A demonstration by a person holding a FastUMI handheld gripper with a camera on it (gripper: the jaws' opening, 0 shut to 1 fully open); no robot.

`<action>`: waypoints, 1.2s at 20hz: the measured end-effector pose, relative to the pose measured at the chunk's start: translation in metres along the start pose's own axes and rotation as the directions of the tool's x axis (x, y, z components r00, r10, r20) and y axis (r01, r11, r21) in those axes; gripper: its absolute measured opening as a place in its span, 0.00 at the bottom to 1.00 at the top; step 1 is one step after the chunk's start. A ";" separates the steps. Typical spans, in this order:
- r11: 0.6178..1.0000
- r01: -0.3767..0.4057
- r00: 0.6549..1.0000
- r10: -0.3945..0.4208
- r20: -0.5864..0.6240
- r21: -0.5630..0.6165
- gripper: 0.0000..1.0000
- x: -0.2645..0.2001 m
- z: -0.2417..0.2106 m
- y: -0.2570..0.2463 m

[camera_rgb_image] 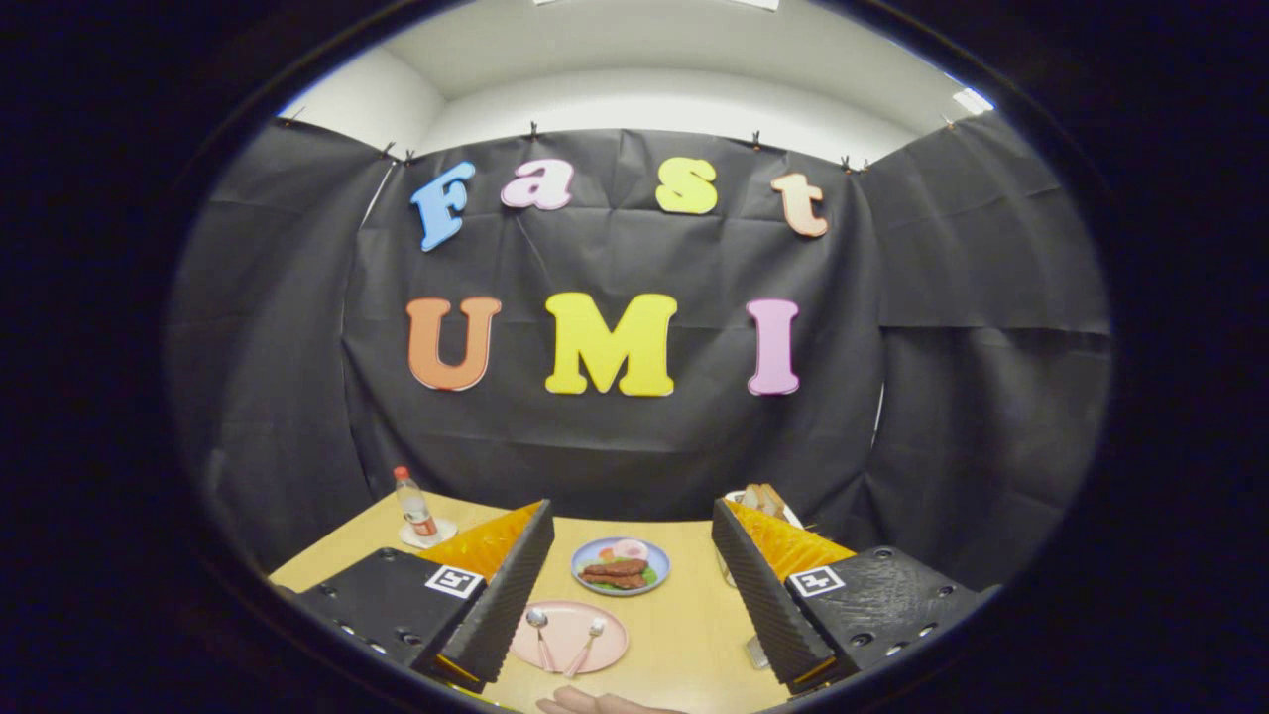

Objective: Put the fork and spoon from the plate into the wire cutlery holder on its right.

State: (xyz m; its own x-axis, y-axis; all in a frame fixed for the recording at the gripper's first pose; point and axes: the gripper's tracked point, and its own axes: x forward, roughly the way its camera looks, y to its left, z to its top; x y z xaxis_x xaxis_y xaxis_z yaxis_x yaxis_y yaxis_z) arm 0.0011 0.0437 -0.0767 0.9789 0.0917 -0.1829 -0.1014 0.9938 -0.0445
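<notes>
A pink plate (pixel 570 650) lies on the wooden table between my fingers, closer to the left one. On it rest a spoon (pixel 539 633) and a fork (pixel 587 643), both with pink handles, heads pointing away from me. My gripper (pixel 631 511) is open wide, held above the table with nothing between its fingers. The wire cutlery holder (pixel 757 652) is mostly hidden behind the right finger; a small metal part peeks out at that finger's lower edge.
Just beyond the pink plate sits a blue plate (pixel 654 577) with food. A bottle (pixel 414 506) stands on a coaster at the back left. Bread (pixel 763 499) in a white dish is at the back right. A hand (pixel 595 704) shows at the near table edge.
</notes>
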 end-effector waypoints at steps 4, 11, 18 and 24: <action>1.000 -0.017 0.995 0.015 -0.099 -0.014 0.96 0.019 -0.046 0.013; 0.999 -0.032 0.959 0.023 -0.282 -0.030 0.96 0.058 -0.138 0.035; 0.999 -0.004 0.883 -0.014 -0.469 -0.037 0.95 0.106 -0.244 0.047; 1.000 0.020 0.801 -0.027 -0.598 -0.018 0.91 0.131 -0.304 0.056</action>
State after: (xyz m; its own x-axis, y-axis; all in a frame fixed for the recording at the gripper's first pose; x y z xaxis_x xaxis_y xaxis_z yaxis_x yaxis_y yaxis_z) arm 0.0698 0.0929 -0.4021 0.6803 0.0098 -0.7328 -0.0853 0.9942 -0.0660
